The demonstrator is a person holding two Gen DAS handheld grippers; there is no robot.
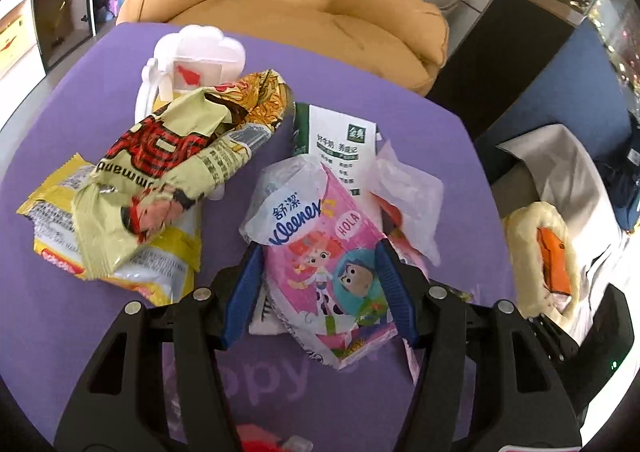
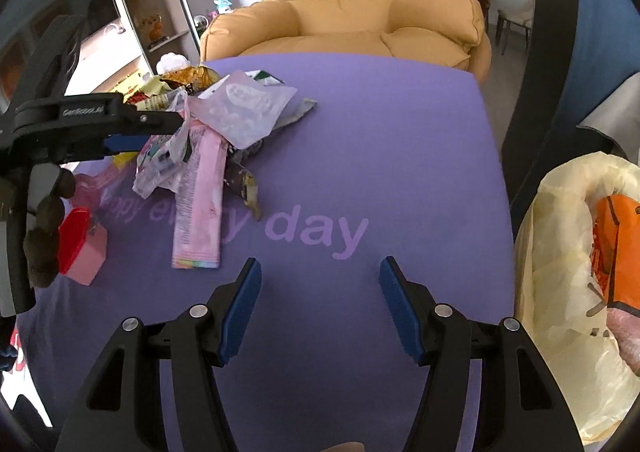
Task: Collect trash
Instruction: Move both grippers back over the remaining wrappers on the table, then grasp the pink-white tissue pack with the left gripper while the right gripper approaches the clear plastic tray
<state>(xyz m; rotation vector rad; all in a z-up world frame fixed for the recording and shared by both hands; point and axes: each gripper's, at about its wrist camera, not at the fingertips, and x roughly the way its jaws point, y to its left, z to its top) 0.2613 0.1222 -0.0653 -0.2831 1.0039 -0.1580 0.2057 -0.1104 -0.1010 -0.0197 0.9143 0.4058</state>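
A heap of trash lies on the purple table (image 1: 80, 91). My left gripper (image 1: 318, 248) is open, its blue fingers on either side of a pink Kleenex tissue wrapper (image 1: 320, 268); I cannot tell whether the pads touch it. Behind it lie a white-green carton (image 1: 340, 139), a clear wrapper (image 1: 408, 187), a crumpled noodle packet (image 1: 168, 167) and a yellow packet (image 1: 56, 219). My right gripper (image 2: 320, 268) is open and empty over bare table, right of the heap (image 2: 208, 139). The left gripper (image 2: 120, 127) also shows in the right wrist view.
A bin lined with a cream bag (image 2: 568, 260) holding orange trash (image 2: 616, 252) stands right of the table; it also shows in the left wrist view (image 1: 540, 252). A white cloud-shaped holder (image 1: 192, 51) stands at the back. A pink box with a red lid (image 2: 80, 248) sits left. A tan armchair (image 2: 352, 11) stands behind.
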